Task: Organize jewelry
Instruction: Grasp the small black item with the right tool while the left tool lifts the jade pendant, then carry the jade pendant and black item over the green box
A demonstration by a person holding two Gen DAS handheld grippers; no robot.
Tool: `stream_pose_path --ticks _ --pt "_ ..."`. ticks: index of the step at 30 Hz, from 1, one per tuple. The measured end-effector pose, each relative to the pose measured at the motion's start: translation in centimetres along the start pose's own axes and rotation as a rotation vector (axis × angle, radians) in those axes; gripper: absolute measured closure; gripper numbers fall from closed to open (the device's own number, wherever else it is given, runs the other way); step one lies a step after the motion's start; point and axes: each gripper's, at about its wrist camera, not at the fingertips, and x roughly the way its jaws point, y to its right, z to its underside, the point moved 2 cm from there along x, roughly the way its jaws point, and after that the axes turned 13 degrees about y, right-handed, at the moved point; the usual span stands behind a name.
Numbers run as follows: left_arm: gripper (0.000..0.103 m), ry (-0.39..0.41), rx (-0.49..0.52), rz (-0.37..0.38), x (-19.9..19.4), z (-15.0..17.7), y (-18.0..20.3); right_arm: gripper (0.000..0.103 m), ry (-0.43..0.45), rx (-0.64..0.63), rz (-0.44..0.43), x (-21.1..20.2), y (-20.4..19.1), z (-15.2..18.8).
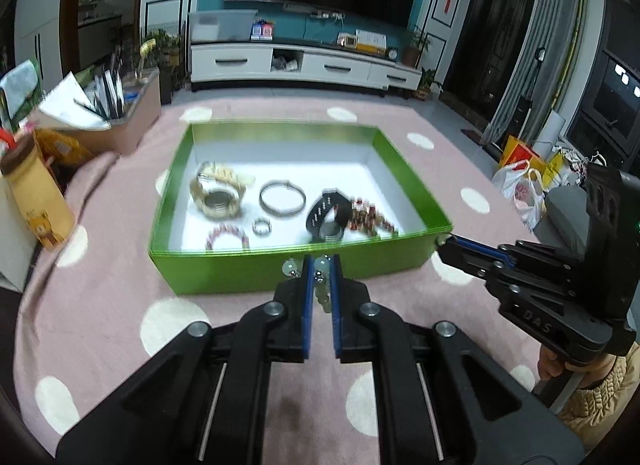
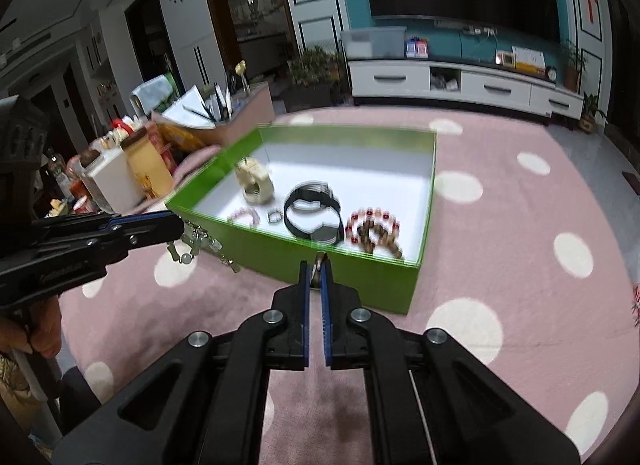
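Left gripper [image 1: 321,265] pinching a pale green bead bracelet with little silver charms [image 1: 320,277], just in front of the green cardboard box with a white floor [image 1: 240,269], at 6 o'clock of it. Right gripper [image 2: 316,271] pressed together on a small round ring [image 2: 319,259], touching the box's near wall. Inside, at 9 o'clock, a cream chunky watch [image 1: 218,193]; in the middle, a thin silver bangle [image 1: 282,197]; at 4 o'clock, a black strap watch [image 1: 326,217] beside red and brown beads [image 1: 370,219].
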Motion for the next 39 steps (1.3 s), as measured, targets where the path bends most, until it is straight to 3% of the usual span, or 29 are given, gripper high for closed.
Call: stream_pose_path --ticks 10,18,39 --pt "0.096 0.073 0.019 -0.018 -0.4 -5.5 0.3 0.099 0.088 -0.025 0.012 -1.4 0.6 -3.6" --pt "0.096 0.067 -0.017 -0.022 1.7 -8.2 -0.5 0.098 0.123 -0.020 0.014 -0.7 1.6 -6.0" --pt "0.096 -0.046 -0.080 -0.095 11.4 -9.9 -3.6 0.098 0.004 0.058 0.043 7.5 5.3 -7.7"
